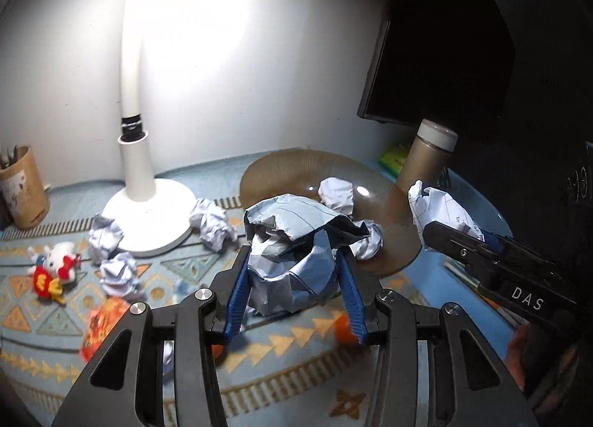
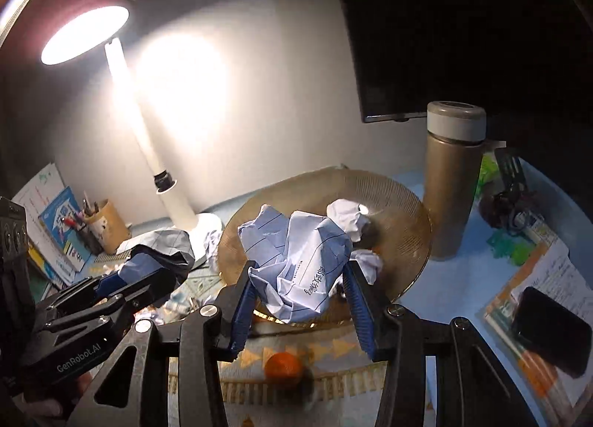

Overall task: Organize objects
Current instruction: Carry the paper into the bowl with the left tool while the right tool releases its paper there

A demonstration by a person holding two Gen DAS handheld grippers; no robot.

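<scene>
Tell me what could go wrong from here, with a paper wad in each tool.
1. Each paper wad is soft, so the left tool or right tool may lose it.
2. The flask stands right beside the ribbed plate; a swing could topple it.
3. The orange below could get knocked and roll.

Desk layout around the ribbed plate

The plate (image 2: 404,204) lies on the patterned mat (image 1: 178,264), the lamp base (image 1: 155,219) left of it, the flask (image 2: 450,182) at its right edge; 2 paper balls (image 1: 335,195) lie on the plate, the pen cup (image 1: 22,186) far left.
</scene>
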